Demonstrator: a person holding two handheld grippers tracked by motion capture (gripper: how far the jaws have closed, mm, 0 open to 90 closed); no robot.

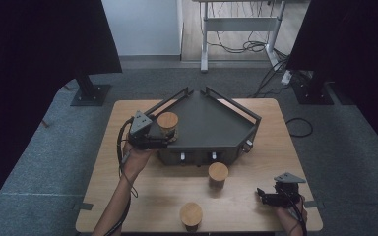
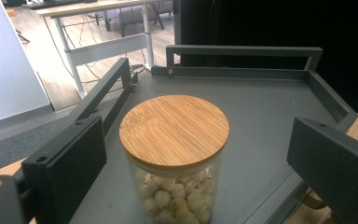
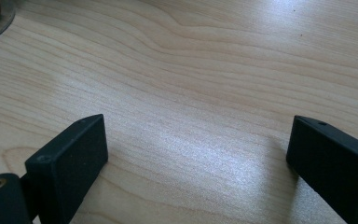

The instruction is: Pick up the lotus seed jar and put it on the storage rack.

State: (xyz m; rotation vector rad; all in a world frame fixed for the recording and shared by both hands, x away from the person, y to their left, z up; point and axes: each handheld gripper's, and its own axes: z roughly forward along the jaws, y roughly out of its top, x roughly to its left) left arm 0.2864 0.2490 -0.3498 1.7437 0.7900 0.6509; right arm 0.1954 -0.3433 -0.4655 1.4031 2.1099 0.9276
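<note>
Left gripper (image 1: 163, 136) sits at the near-left corner of the dark metal rack (image 1: 211, 123), jaws wide apart, with a glass jar (image 1: 168, 124) between them. In the left gripper view the jar (image 2: 175, 154) stands upright on the rack's grey shelf (image 2: 261, 116), bamboo lid (image 2: 174, 133) on, filled with pale round pieces. There's a visible gap between each pad and the glass, so nothing is gripped; the jar rests on the rack by its own weight, just inside the left rail (image 2: 105, 93).

Right gripper (image 1: 261, 194) is well clear of the rack, toward the near-right corner of the wooden table (image 1: 128, 196). Its jaws also stand wide apart with nothing between them; the right gripper view has bare wood grain (image 3: 191, 93) under them.

Two more lidded jars stand on the table in front of the rack: one (image 1: 218, 174) just off the rack's front face, the other (image 1: 191, 215) farther out, by the near table edge. Both are upright, lids on, apart from either gripper.

The rack has rails along its back edges and small knobs (image 1: 182, 156) on the front.
</note>
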